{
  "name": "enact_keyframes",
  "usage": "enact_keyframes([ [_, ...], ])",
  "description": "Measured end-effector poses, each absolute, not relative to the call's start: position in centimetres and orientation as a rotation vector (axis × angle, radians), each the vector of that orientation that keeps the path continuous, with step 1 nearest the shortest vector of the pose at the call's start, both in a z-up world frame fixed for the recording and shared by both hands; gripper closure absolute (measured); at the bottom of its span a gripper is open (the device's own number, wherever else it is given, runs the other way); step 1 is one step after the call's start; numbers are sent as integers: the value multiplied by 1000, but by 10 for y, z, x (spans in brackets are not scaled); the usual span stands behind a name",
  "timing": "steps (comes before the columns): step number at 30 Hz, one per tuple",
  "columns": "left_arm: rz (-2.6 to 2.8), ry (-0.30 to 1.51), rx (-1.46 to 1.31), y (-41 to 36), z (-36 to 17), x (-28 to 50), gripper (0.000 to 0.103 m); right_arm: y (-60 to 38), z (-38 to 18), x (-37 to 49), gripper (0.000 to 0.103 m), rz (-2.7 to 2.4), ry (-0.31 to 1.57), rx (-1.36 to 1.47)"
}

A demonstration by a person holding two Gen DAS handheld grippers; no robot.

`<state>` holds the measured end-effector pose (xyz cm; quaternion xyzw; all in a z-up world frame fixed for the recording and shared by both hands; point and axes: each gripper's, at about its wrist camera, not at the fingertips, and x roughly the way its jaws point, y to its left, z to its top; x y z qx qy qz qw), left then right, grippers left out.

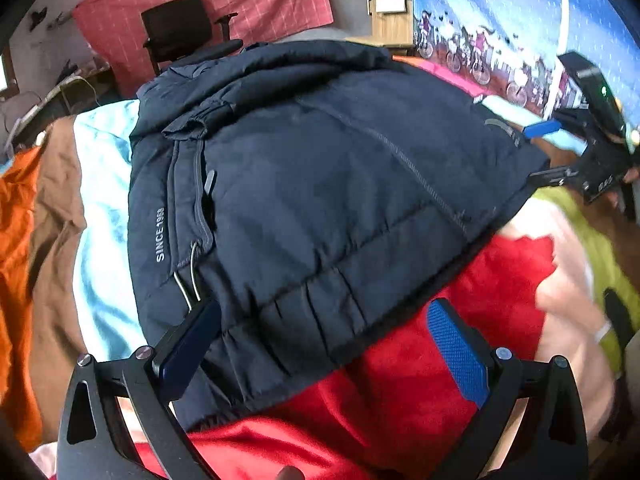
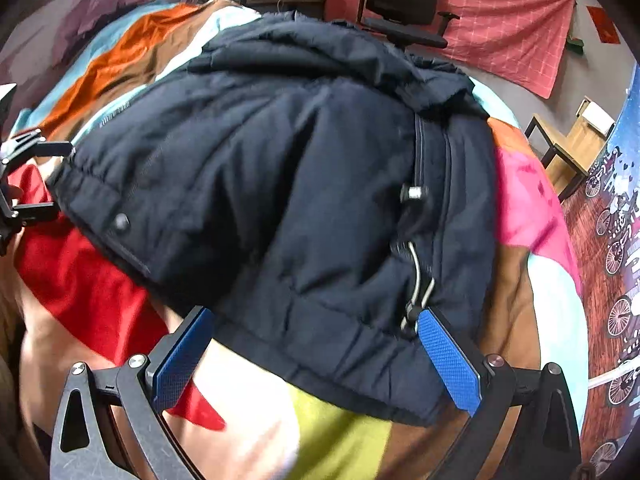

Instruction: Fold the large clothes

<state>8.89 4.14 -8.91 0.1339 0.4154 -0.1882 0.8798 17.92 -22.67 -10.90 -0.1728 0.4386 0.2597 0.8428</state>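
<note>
A dark navy padded jacket lies folded in a bundle on a multicoloured bedspread, with "SINCE 1988" printed along its left edge. It also shows in the right wrist view. My left gripper is open, its blue pads either side of the jacket's near hem. My right gripper is open too, straddling the hem at the other corner, next to a drawstring toggle. The right gripper also shows at the right edge of the left wrist view. Neither holds the cloth.
The bedspread has red, orange, brown, light blue, pink and green patches. A black office chair stands beyond the bed by a red checked wall cloth. A wooden table and a bicycle-print hanging are on the right.
</note>
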Motion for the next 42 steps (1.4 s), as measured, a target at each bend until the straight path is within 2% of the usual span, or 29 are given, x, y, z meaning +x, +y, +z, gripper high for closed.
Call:
enact_keyframes([
  [10,-304,924,382,36,-115,89,2,-233,-135,175,0,614,936,-461],
  [25,-58,821,522,36,-127,86,1,-231,-157,153,0,566,822,-665],
  [36,18,790,552,35,-130,87,1,-211,-174,128,0,374,539,-985],
  [42,60,725,566,36,-122,86,1,-212,-172,134,0,290,471,-995],
])
